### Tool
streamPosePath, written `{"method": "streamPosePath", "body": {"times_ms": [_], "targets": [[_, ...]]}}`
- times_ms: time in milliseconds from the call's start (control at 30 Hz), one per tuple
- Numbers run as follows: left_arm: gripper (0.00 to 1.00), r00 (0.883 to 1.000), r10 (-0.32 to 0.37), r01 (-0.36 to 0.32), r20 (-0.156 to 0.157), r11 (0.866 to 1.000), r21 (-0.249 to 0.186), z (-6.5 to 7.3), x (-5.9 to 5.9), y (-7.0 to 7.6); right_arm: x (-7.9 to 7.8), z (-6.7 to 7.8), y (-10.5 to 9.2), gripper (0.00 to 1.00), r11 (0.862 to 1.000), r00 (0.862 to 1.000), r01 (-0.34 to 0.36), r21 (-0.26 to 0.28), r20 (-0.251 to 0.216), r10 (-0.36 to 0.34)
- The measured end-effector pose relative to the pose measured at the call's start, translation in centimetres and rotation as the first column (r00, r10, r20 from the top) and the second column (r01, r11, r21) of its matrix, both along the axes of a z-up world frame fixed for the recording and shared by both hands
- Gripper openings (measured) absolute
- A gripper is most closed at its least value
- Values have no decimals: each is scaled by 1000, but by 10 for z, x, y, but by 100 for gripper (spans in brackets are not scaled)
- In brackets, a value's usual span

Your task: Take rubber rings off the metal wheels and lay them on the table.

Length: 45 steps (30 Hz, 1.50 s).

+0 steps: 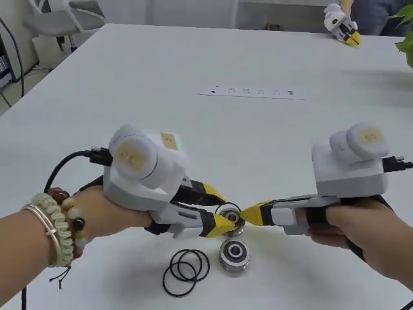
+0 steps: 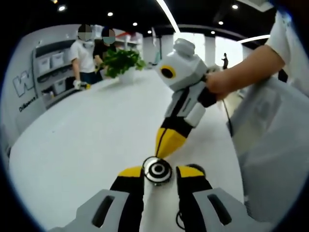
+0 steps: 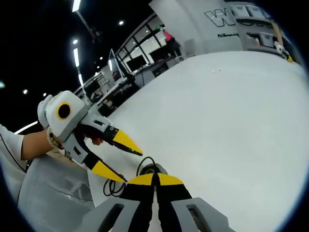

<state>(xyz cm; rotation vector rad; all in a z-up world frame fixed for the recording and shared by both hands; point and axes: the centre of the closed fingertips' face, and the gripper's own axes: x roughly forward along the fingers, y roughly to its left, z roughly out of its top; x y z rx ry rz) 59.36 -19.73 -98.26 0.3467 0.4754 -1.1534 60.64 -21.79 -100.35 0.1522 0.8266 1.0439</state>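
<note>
Two metal wheels sit near the front edge of the white table (image 1: 258, 142): the held wheel (image 1: 230, 218) is between the two claws, and the spare wheel (image 1: 233, 254) stands on the table just nearer than it. Left of the spare wheel lies a small heap of black rubber rings (image 1: 186, 268), overlapping one another. The head view shows both wheels and the heap together. The left gripper view looks straight at the held wheel (image 2: 157, 170), face-on, bright rim round a dark hub. The right gripper view adds a thin black loop (image 3: 145, 162) standing up off the wheel's rim and ending at that claw's tip. The left gripper (image 1: 219, 208) is parted to about the wheel's width, its yellow tips on either side of the wheel and gripping it. The right gripper (image 1: 248, 215) comes in from the right with its jaws clenched tight to one yellow point at the wheel's edge, seemingly pinching the loop. A hand (image 1: 106, 216) with bead bracelets holds the left gripper. Far across the table lies a flat white power strip (image 1: 251, 92), and the left gripper view shows a potted plant (image 2: 120, 60) at the far end.
</note>
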Motion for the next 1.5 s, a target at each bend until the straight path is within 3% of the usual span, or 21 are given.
{"method": "streamPosePath", "body": {"times_ms": [167, 300, 433, 533, 633, 700, 800, 967, 1200, 1500], "targets": [[31, 1000, 15, -15, 16, 1000, -8, 17, 1, 9, 2, 13, -3, 0, 998, 999, 35, 42, -1, -35], [34, 998, 26, -26, 51, 1000, -11, 32, 1, 14, 2, 19, -3, 0, 998, 999, 40, 58, 5, -41], [36, 997, 43, -41, 60, 998, -41, 44, -3, 17, 2, 27, -2, 0, 996, 999, 44, 77, 7, -45], [39, 996, 53, -49, 78, 998, -49, 52, -5, 21, -1, 33, 1, 0, 995, 999, 31, 94, 8, -32], [41, 995, 66, -61, 71, 995, -73, 61, -9, 25, -4, 37, 5, 0, 995, 1000, 14, 100, 12, -15], [44, 994, 73, -66, 82, 995, -78, 67, -12, 28, -7, 38, 8, 0, 994, 1000, -1, 105, 7, 0], [48, 991, 81, -73, 109, 995, -73, 76, -16, 36, -10, 39, 12, 0, 994, 1000, -15, 108, 2, 15], [49, 985, 125, -115, 120, 990, -87, 89, -23, 57, -18, 37, 18, 0, 994, 999, -50, 102, -8, 51], [54, 975, 195, -186, 104, 979, -87, 88, -38, 86, -27, 38, 28, 0, 990, 995, -94, 102, -9, 96], [54, 964, 252, -246, 83, 966, -77, 76, -62, 105, -42, 32, 36, 0, 983, 985, -171, 65, -16, 172]]}}
